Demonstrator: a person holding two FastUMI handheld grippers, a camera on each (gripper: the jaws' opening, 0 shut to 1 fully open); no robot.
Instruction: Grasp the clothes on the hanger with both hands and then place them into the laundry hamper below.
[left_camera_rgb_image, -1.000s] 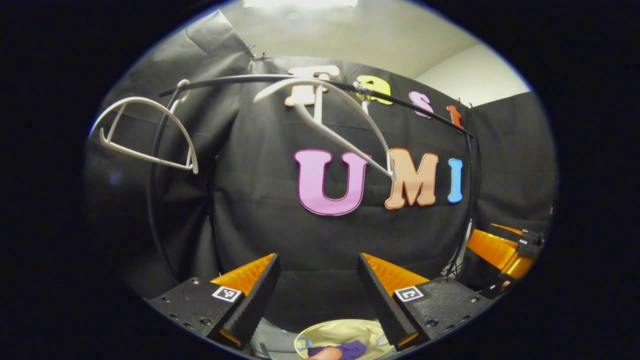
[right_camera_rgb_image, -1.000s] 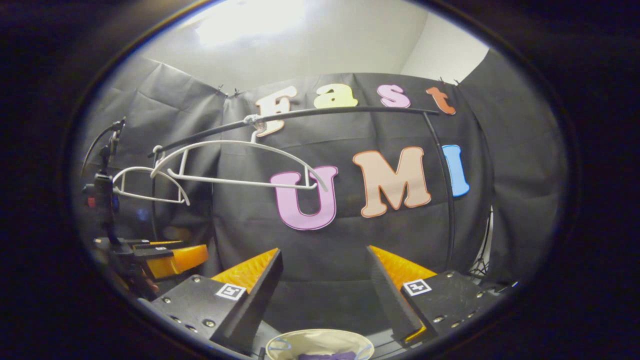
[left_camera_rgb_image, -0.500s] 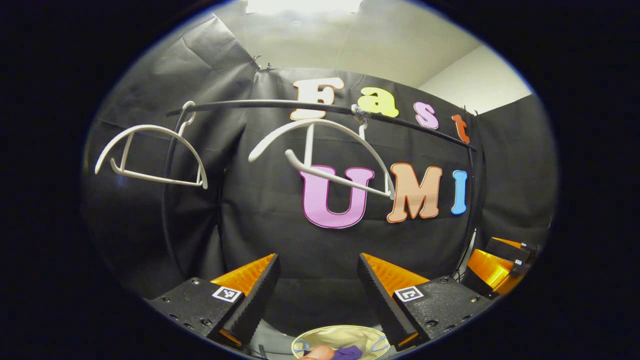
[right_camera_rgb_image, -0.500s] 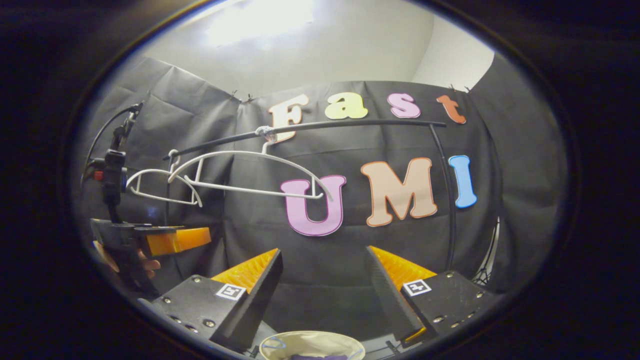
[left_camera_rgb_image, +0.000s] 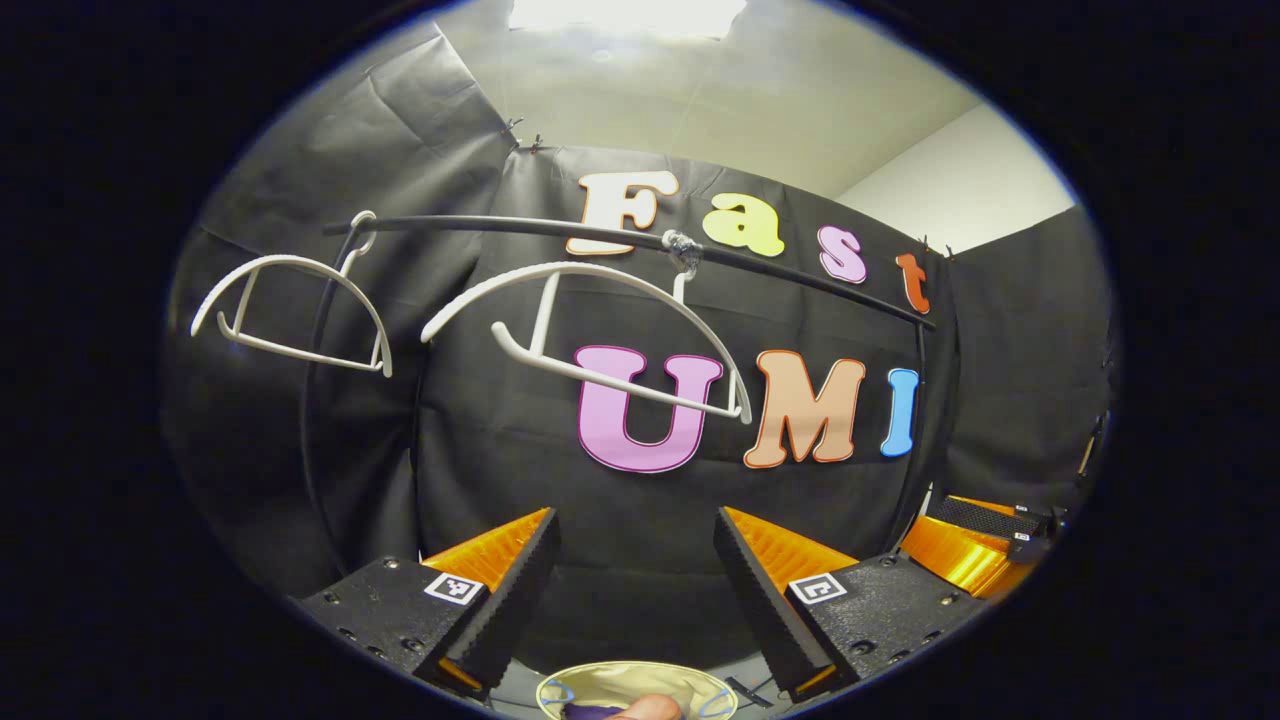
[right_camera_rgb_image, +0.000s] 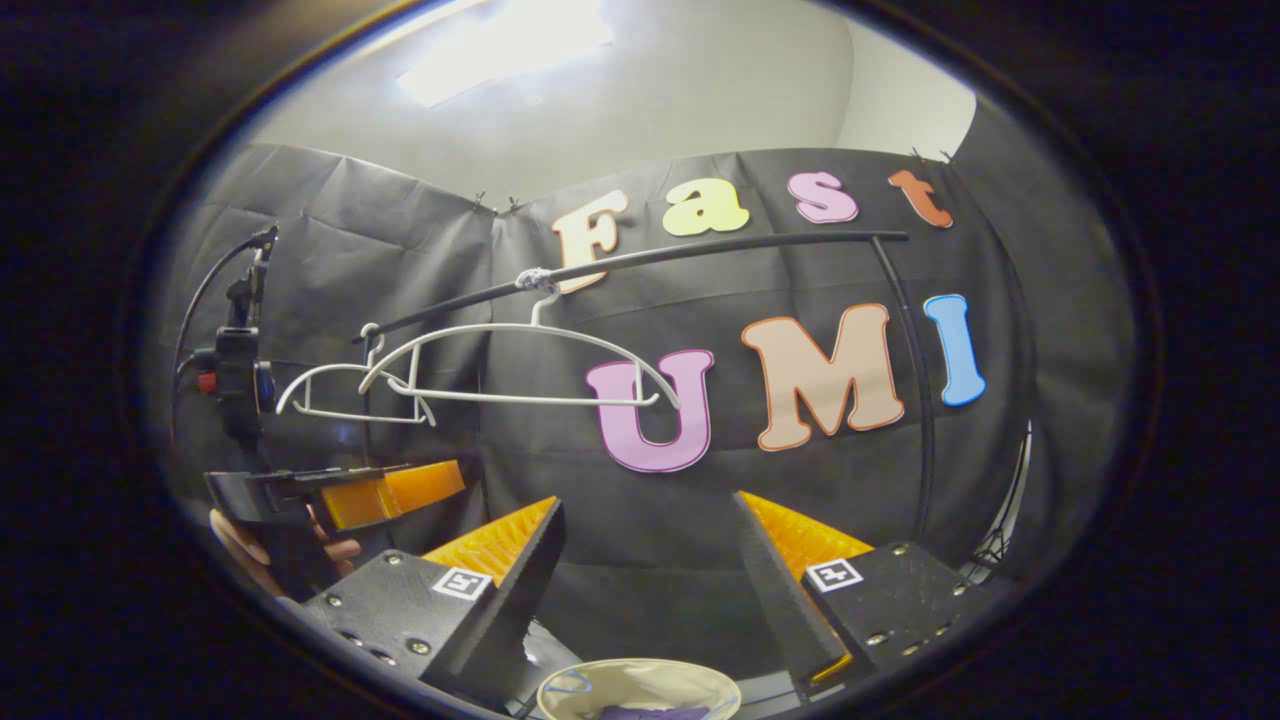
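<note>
Two bare white hangers hang from a black rail (left_camera_rgb_image: 520, 227): one at the left (left_camera_rgb_image: 290, 310), one in the middle (left_camera_rgb_image: 590, 330). In the right gripper view the same hangers (right_camera_rgb_image: 520, 365) hang under the rail (right_camera_rgb_image: 700, 250). Below, a cream laundry hamper (left_camera_rgb_image: 637, 692) holds purple clothes (left_camera_rgb_image: 583, 711); the hamper (right_camera_rgb_image: 640, 688) and the purple clothes (right_camera_rgb_image: 640, 712) appear at the bottom of the right gripper view too. My left gripper (left_camera_rgb_image: 632, 560) stands open with nothing between its fingers. My right gripper (right_camera_rgb_image: 650, 555) is open and bare as well. The left gripper (right_camera_rgb_image: 340, 490) with a hand on it appears at the left of the right gripper view.
The rail's black upright post (right_camera_rgb_image: 915, 400) stands at the right. The right gripper's fingers (left_camera_rgb_image: 975, 545) show at the right edge of the left gripper view. A small black device on a cable (right_camera_rgb_image: 235, 350) rises above the left gripper.
Both views have tilted and drifted, so rail and hangers sit lower in the left gripper view. The middle hanger swings and settles flatter. Both grippers stay open.
</note>
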